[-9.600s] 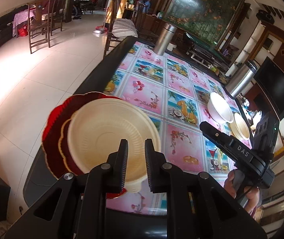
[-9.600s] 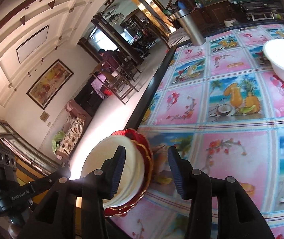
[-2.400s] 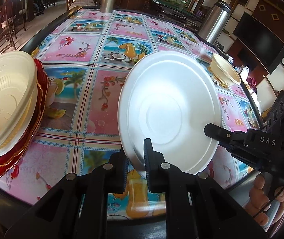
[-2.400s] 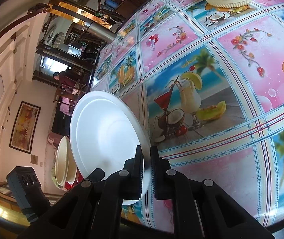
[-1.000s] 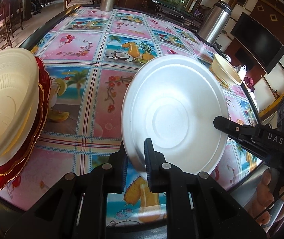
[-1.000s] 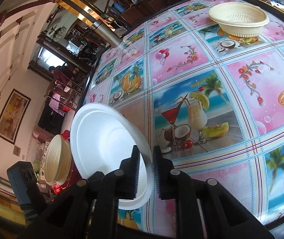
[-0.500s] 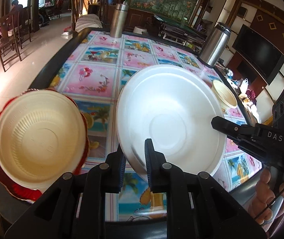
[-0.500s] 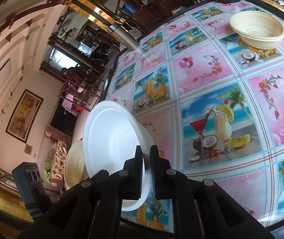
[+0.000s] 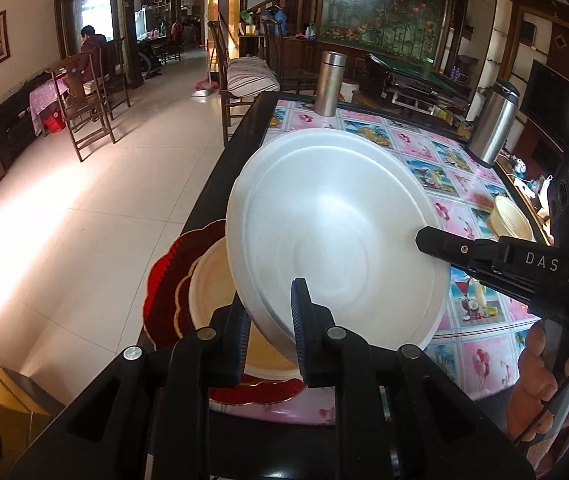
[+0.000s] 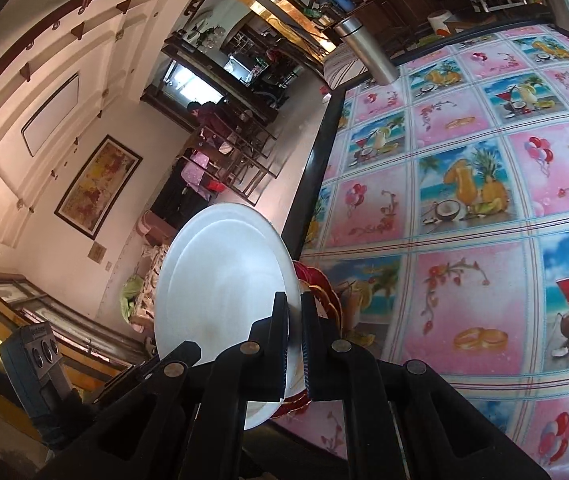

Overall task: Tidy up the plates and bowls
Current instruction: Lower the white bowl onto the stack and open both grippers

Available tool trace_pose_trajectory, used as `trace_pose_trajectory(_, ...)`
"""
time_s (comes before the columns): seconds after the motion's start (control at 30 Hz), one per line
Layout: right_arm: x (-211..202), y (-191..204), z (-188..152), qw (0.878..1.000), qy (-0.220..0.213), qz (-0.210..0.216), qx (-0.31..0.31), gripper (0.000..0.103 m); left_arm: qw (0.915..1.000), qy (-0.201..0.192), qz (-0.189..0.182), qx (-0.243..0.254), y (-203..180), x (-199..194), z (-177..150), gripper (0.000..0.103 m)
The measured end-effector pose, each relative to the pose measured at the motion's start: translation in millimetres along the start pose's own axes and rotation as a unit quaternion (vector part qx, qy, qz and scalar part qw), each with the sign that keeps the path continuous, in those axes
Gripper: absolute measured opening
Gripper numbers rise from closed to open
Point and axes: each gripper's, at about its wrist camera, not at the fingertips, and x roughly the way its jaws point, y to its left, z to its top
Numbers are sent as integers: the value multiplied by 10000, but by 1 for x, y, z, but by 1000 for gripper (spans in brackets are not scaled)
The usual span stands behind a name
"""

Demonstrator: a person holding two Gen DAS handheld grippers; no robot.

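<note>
— Where is the white plate (image 9: 336, 236)?

— In the air over the table's (image 9: 460, 344) near left corner, tilted above a cream bowl (image 9: 212, 292) resting on red plates (image 9: 164, 276).

— What holds it?

— Both grippers. The left gripper (image 9: 270, 316) pinches the plate's near rim between almost-closed fingers. The right gripper (image 10: 293, 332) clamps the opposite rim, fingers closed tight on it.
</note>
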Motion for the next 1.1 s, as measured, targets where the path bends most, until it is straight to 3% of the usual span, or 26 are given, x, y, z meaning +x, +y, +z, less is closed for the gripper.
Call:
trace_pose_trajectory(0.27, 44, 3, -13, 9991, 390, -155, 2, 6, 9990, 407, 62, -150, 16, 26, -9, 16)
trace_pose_trajectory(0.57, 74, -13, -21, 9970, 698, -298, 175, 7, 9970, 690, -146, -331, 28, 40, -20, 19)
trace_pose_trajectory(0.9, 83, -15, -21, 9962, 735, -447, 120, 7, 9982, 345, 304, -379, 47, 16, -25, 20)
trace_pose_trajectory(1.1, 86, -10, -24, 9960, 762, -464, 27, 10, 9987, 162, 453, -165, 34, 10, -23, 20)
